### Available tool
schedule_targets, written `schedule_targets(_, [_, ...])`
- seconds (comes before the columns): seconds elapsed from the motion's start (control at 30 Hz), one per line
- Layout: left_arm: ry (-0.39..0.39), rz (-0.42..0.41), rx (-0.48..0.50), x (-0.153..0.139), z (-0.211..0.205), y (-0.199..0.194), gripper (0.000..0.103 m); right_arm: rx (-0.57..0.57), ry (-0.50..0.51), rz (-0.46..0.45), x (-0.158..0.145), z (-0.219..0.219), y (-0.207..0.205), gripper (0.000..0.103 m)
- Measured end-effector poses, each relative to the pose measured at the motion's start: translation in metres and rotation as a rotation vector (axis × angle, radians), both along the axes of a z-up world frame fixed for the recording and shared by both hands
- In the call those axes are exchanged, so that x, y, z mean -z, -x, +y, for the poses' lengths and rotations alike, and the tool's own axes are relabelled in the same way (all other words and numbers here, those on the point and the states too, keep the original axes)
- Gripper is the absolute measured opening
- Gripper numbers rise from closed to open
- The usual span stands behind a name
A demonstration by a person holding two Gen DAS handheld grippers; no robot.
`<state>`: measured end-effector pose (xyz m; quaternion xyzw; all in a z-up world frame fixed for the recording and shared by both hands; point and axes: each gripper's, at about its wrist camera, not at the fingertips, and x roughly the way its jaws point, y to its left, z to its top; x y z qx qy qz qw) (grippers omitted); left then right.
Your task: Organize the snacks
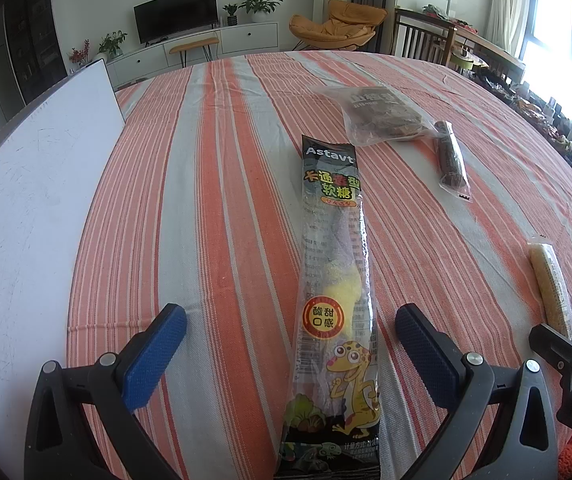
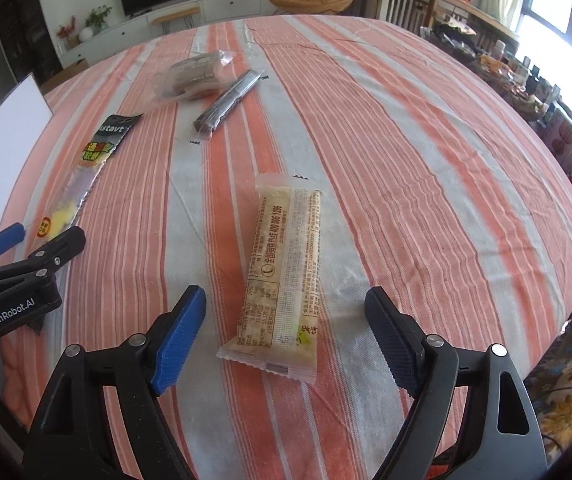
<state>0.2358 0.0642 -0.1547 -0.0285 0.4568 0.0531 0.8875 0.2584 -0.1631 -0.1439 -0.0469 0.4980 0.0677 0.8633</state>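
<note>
A long gummy-candy packet (image 1: 336, 300) with a yellow lizard cartoon lies lengthwise on the striped tablecloth. My left gripper (image 1: 290, 344) stands open, one blue pad on each side of the packet and clear of it. A pale cream snack bar (image 2: 282, 276) lies flat between the spread fingers of my right gripper (image 2: 286, 332), which is open and apart from it. The bar (image 1: 550, 284) also shows at the right edge of the left wrist view. Farther back lie a clear bag of dark snacks (image 1: 382, 116) and a thin dark stick packet (image 1: 452, 156).
A white board (image 1: 34, 216) covers the table's left side. The striped cloth (image 2: 426, 168) stretches bare to the right. Beyond the table are a TV cabinet, an orange chair (image 1: 338, 24) and a cluttered side table by the window. A floral cushion (image 2: 566, 392) sits at the right edge.
</note>
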Motion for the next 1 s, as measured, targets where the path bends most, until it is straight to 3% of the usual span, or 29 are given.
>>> schedule_targets(0.87, [0.000,0.001,0.000,0.0002,0.0002,0.0000,0.103,-0.001,-0.002,-0.001,0.0009,0.0011,-0.0008,0.089])
schedule_targets(1.0, [0.006,0.056,0.006,-0.0018,-0.0030,-0.0018,0.103,-0.026,0.008,0.055,-0.0012,0.0035,-0.0050,0.086])
